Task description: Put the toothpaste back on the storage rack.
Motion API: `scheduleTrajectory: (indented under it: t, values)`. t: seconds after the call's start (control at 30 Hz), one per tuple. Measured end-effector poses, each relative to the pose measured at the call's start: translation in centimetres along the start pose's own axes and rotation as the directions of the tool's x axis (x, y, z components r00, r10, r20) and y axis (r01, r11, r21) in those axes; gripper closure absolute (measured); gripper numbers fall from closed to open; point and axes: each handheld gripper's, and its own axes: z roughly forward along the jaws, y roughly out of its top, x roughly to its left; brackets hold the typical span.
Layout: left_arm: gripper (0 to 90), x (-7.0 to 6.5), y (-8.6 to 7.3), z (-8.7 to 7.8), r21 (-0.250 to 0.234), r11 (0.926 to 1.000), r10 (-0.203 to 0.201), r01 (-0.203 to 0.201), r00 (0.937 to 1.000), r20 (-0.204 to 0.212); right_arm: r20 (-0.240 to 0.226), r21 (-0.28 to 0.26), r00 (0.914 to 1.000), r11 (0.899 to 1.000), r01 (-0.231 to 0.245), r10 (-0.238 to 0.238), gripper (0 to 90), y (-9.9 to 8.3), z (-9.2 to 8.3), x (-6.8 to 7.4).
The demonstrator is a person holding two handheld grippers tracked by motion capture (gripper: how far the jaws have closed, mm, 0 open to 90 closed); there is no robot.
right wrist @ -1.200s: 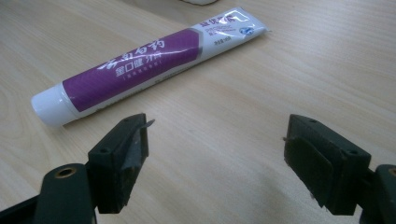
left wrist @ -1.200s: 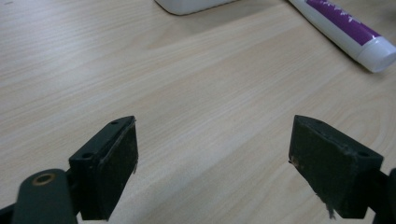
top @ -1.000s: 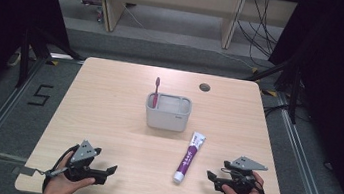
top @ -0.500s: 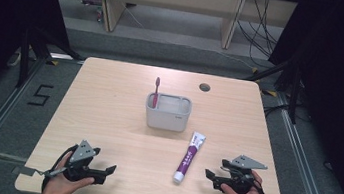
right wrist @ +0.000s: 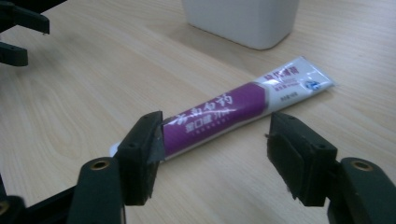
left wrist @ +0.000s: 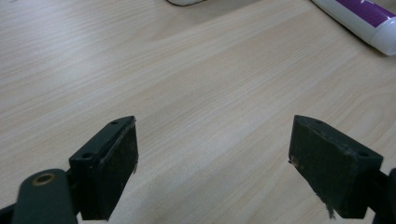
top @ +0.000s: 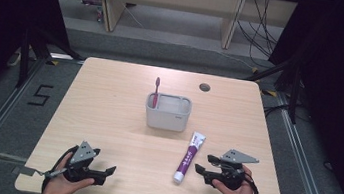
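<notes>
Dark curtains and a grey floor surround the pale wooden worktop (top: 107, 113), which has rounded corners and a small round hole (top: 205, 87) near its far edge. Most of its surface lies bare, with wide free room on the left half and along the far side.

At the centre stands a white holder (top: 168, 111) with a red toothbrush (top: 156, 91) upright in its left end. Just beside it, toward the near right, lies the purple and white toothpaste tube (top: 189, 157), cap toward the person.

Near the front edge the left gripper (top: 105, 171) rests on the wood; the left gripper view shows its jaws spread wide over bare grain, nothing between them, the tube's cap (left wrist: 383, 39) well off.

Beside the tube's cap end, the right gripper (top: 203, 165) has just been closing its jaws. The right gripper view shows them partly open with the tube (right wrist: 219, 116) lying beyond them, one jaw overlapping its cap end; I cannot tell whether it touches.
</notes>
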Motion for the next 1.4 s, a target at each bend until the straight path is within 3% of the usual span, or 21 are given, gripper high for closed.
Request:
scheduleTrajectory:
  t: [0.07, 0.1, 0.17, 0.2, 0.27, 0.3, 0.37, 0.4, 0.47, 0.57, 0.6, 0.63, 0.7, 0.77, 0.97, 1.07, 1.17, 1.33, 1.37, 1.4]
  values:
    - [15.3, -0.1, 0.0, 0.1, -0.015, 0.9998, -0.014, 0.014, 0.9999, 0.0, -0.008, 0.007, 1.0, 1.0, -0.003, 0.003, 40.1, 0.3, 0.4, 0.6]
    - [15.3, -0.1, 0.1, 0.1, -0.02, 0.9997, -0.016, 0.016, 0.9999, 0.003, -0.004, 0.01, 0.9989, 0.999, 0.048, -0.047, 41.2, 0.6, 0.6, 0.5]
    - [15.3, -0.1, 0.1, 0.1, -0.032, 0.9993, -0.02, 0.02, 0.9998, 0.004, -0.019, 0.023, 0.9997, 1.0, 0.015, -0.015, 41.7, 0.7, 0.9, 1.1]
    - [15.3, -0.1, 0.1, 0.1, -0.033, 0.9992, -0.023, 0.023, 0.9997, 0.003, -0.032, 0.022, 0.9985, 0.999, 0.045, -0.044, 43.5, 0.9, 1.2, 1.0]
    - [15.3, 0.0, 0.1, 0.1, -0.024, 0.9996, -0.011, 0.011, 0.9999, 0.004, -0.038, 0.025, 0.9979, 0.998, 0.053, -0.052, 46.4, 1.1, 1.7, 1.3]
    - [15.3, 0.0, 0.1, 0.1, -0.024, 0.9996, -0.014, 0.014, 0.9999, 0.003, -0.037, 0.048, 0.9989, 0.998, 0.031, -0.029, 50.3, 1.2, 1.8, 1.7]
    - [15.3, -0.1, 0.1, 0.0, -0.025, 0.9996, -0.011, 0.012, 0.9999, 0.003, -0.043, 0.039, 0.997, 0.997, 0.066, -0.065, 57.0, 1.5, 2.2, 1.7]
    - [15.3, -0.1, 0.1, -0.1, -0.021, 0.9997, -0.008, 0.008, 1.0, 0.0, -0.043, 0.046, 0.9974, 0.997, 0.06, -0.058, 61.7, 1.5, 2.3, 2.0]
    - [15.3, -0.1, 0.1, -0.1, -0.022, 0.9997, -0.007, 0.007, 1.0, 0.001, -0.051, 0.037, 0.9916, 0.992, 0.121, -0.119, 69.1, 1.7, 2.6, 2.1]
    - [15.4, -0.1, 0.1, 0.0, -0.025, 0.9996, -0.01, 0.01, 1.0, 0.0, -0.075, 0.053, 0.9914, 0.992, 0.112, -0.108, 79.1, 2.0, 3.1, 2.7]
    - [15.3, -0.1, 0.1, 0.0, -0.024, 0.9997, -0.008, 0.008, 1.0, -0.001, -0.082, 0.047, 0.9883, 0.99, 0.133, -0.129, 81.0, 2.1, 3.3, 2.7]
    - [15.3, -0.1, 0.1, 0.0, -0.022, 0.9997, -0.008, 0.008, 1.0, 0.0, -0.085, 0.067, 0.9899, 0.991, 0.119, -0.113, 83.8, 2.2, 3.5, 3.0]
    - [15.4, -0.1, 0.1, -0.1, -0.02, 0.9998, -0.006, 0.007, 1.0, 0.002, -0.09, 0.07, 0.986, 0.987, 0.147, -0.141, 86.7, 2.4, 4.1, 3.2]
    - [15.6, -0.1, 0.2, -0.1, -0.025, 0.9996, -0.016, 0.016, 0.9999, 0.003, -0.12, 0.087, 0.9818, 0.984, 0.158, -0.147, 88.5, 2.5, 4.7, 3.5]
    - [15.9, -0.1, 0.2, -0.2, -0.035, 0.999, -0.029, 0.029, 0.9996, 0.001, -0.121, 0.123, 0.9733, 0.97, 0.21, -0.195, 90.0, 2.8, 5.9, 4.2]
    - [15.9, 0.0, 0.2, -0.2, -0.024, 0.9995, -0.021, 0.021, 0.9998, 0.001, -0.124, 0.141, 0.9769, 0.972, 0.191, -0.174, 90.0, 2.7, 6.2, 4.5]
    - [15.9, 0.1, 0.3, -0.3, -0.01, 0.9999, -0.002, 0.002, 1.0, 0.003, -0.13, 0.149, 0.9738, 0.967, 0.206, -0.187, 90.0, 2.7, 6.5, 4.3]
    - [15.9, -0.1, 0.2, -0.1, -0.026, 0.9995, -0.015, 0.016, 0.9998, 0.009, -0.126, 0.181, 0.975, 0.962, 0.204, -0.183, 90.0, 2.5, 6.8, 4.4]
    - [15.9, -0.1, 0.2, -0.2, -0.019, 0.9997, -0.015, 0.015, 0.9999, 0.006, -0.121, 0.165, 0.9741, 0.964, 0.209, -0.191, 90.0, 2.4, 7.0, 4.4]
    - [16.0, -0.1, 0.2, -0.1, -0.024, 0.9996, -0.013, 0.013, 0.9999, 0.01, -0.125, 0.179, 0.9771, 0.965, 0.193, -0.172, 90.0, 2.3, 7.0, 4.5]
